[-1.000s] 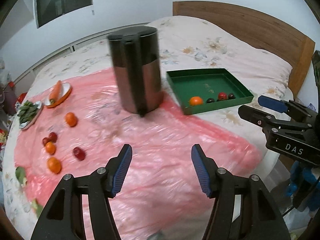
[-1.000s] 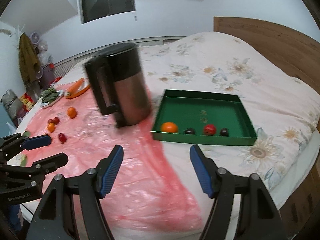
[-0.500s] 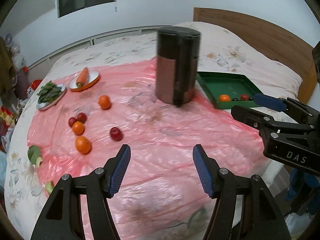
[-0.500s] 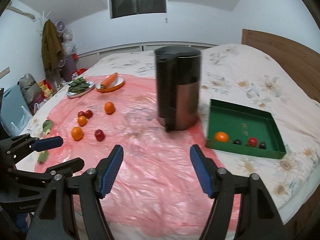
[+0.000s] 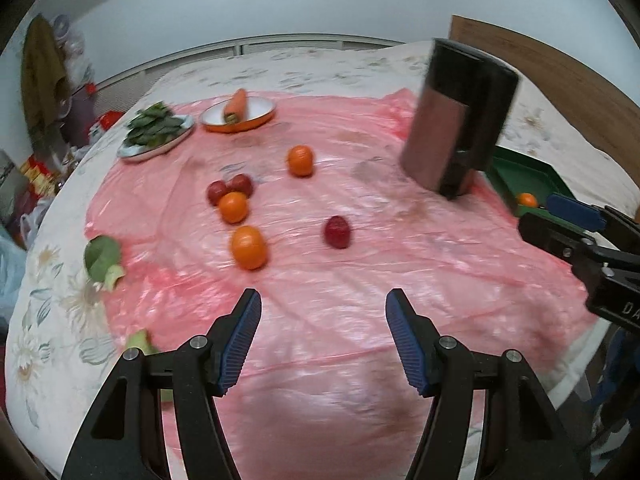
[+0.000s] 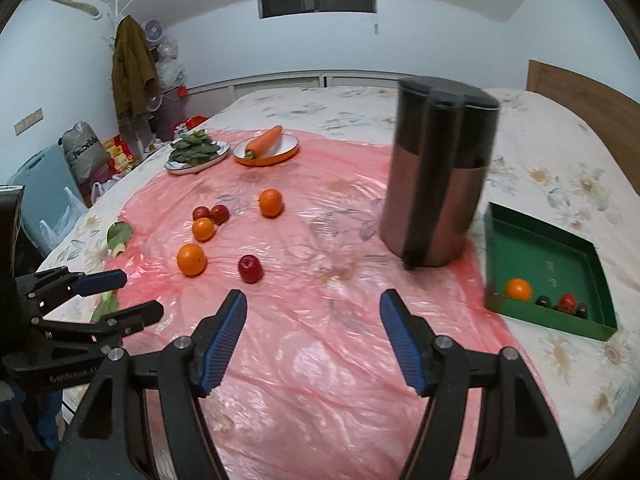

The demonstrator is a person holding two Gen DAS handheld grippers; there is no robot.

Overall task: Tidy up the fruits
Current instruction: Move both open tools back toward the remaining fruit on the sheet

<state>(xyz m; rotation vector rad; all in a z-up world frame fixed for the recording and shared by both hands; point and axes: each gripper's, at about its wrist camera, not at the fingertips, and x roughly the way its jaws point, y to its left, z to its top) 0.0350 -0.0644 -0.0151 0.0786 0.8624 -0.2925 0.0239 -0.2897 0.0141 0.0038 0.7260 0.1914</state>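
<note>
both grippers, left gripper (image 5: 323, 340) and right gripper (image 6: 312, 334), hang with jaws apart, empty. the red apple (image 5: 337, 232) could roll on the slick pink plastic sheet (image 5: 360, 280) if nudged off-centre.

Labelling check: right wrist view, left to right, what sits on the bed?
left gripper → plate of greens → carrot bowl → dark kettle → green tray

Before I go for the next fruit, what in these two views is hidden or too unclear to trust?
- Green tray, left wrist view: mostly hidden behind the kettle and the right tongs.
- Two dark fruits in the tray, right wrist view: too small to identify.
- Kettle, both views: motion-blurred.
</note>
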